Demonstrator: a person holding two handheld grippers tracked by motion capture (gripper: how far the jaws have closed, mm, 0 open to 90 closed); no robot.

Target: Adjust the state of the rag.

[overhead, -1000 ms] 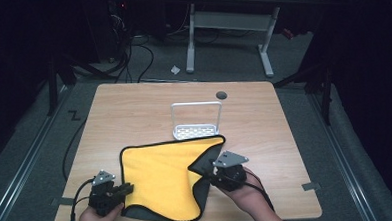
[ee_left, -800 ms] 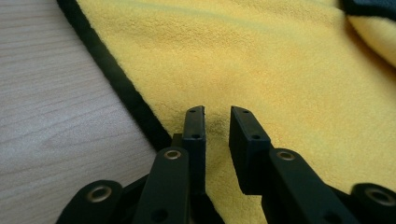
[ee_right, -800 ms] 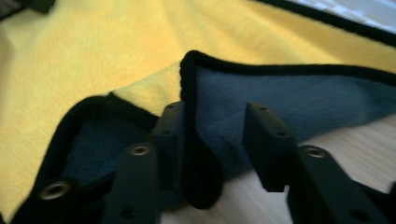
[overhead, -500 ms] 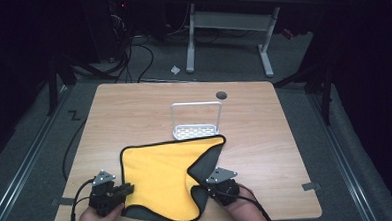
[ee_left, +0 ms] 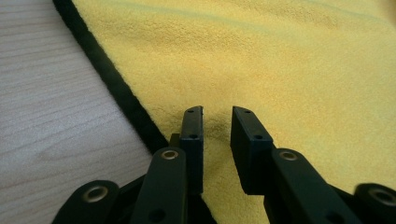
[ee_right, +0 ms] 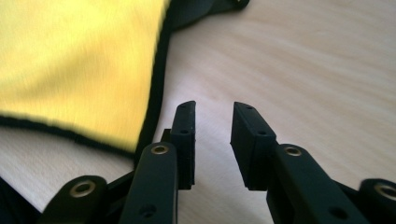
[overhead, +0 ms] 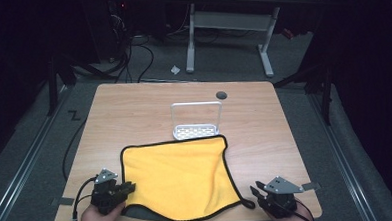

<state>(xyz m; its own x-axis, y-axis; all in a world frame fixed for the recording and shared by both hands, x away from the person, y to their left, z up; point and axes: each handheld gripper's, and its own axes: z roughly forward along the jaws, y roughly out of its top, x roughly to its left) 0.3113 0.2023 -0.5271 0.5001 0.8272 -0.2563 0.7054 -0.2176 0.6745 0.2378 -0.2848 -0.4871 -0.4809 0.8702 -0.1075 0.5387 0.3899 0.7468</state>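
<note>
Left tongs (ee_left: 217, 116): spread over the yellow cloth (overhead: 179, 179), holding nothing.
Right tongs (ee_right: 212, 112): spread above bare counter (overhead: 265, 132).
Risk: closing left may bunch the cloth.

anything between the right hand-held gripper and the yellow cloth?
Nothing. In the high view a short bare strip of wooden table separates the right hand-held gripper from the yellow cloth; the right gripper view shows its open jaws over bare wood.

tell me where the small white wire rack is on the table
In the high view the small white wire rack stands near the middle of the wooden table, just beyond the far edge of the yellow black-edged cloth.
</note>
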